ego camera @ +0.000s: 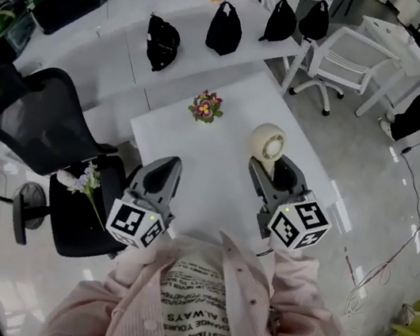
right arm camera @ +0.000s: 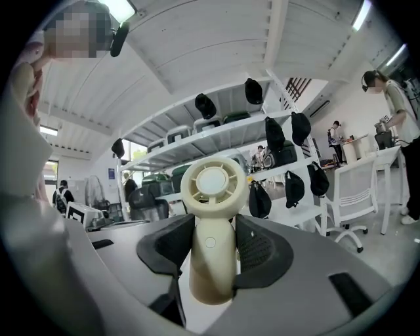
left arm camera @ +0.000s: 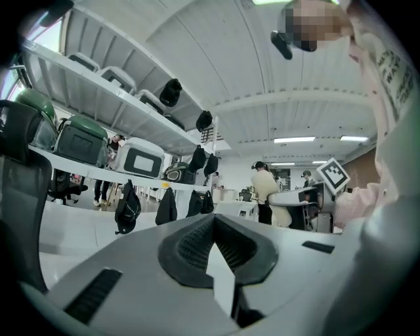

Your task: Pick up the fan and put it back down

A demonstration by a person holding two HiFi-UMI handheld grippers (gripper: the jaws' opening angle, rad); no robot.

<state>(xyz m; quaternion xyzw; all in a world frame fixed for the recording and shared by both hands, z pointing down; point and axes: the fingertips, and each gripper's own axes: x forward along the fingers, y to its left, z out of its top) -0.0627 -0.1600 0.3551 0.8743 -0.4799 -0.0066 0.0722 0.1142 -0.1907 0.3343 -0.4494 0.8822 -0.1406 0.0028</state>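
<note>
Two right gripper (ego camera: 275, 171) fingers clamped the fan (ego camera: 267, 143) upright over the bench (ego camera: 221, 153), at one o'clock from me; left gripper (ego camera: 166, 165) fingers were shut, empty. I judged a firm, level hold mattered.

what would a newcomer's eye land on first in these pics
The cream handheld fan, gripped upright between the right gripper's jaws over the white table. Beside it the left gripper is shut and empty, and a small flower posy sits near the table's far edge.

Pink overshirt (ego camera: 284, 297); grey left gripper (ego camera: 167, 165), right gripper (ego camera: 272, 169).
</note>
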